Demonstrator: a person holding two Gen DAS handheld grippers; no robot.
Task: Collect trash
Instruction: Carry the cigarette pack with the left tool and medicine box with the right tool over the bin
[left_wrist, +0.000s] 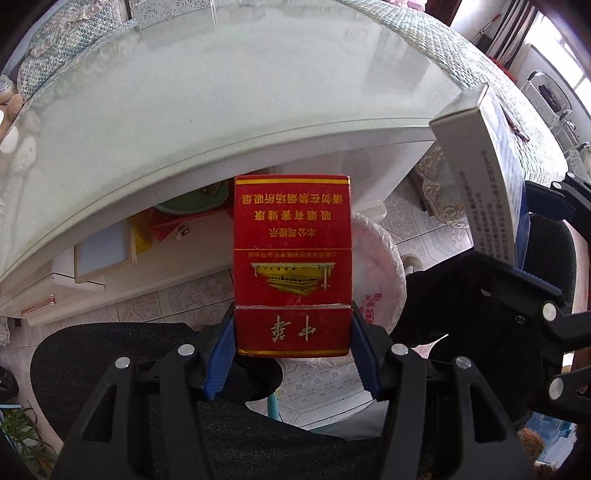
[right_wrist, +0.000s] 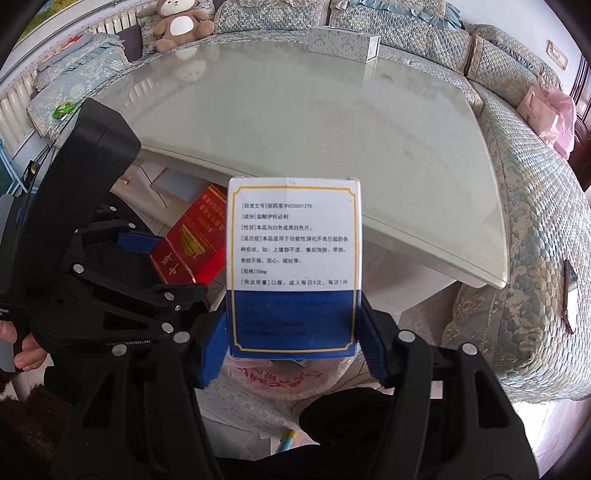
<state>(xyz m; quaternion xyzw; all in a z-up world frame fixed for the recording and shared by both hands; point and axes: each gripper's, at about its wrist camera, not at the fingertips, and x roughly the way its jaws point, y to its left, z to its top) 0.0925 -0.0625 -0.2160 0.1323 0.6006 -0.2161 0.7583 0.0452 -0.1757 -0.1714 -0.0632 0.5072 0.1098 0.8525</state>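
Two boxes are in your grips, both held off the glass table (right_wrist: 295, 122) and above the bag-lined trash bin (left_wrist: 380, 266). Your right gripper (right_wrist: 291, 343) clamps the blue-and-white medicine box (right_wrist: 293, 258) by its sides; your left gripper (left_wrist: 293, 332) pinches the red cigarette pack (left_wrist: 291, 258) at its lid end

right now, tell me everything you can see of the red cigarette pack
The red cigarette pack is a glossy cardboard box with gold Chinese characters, gold edge stripes and a gold building emblem. Its print reads upside down in the left wrist view. A seam crosses it where the flip lid meets the body, and the lid looks closed. The left gripper clamps its near end, one blue pad on each side. It is held in the air, off the glass table, above a bin lined with a pink bag.
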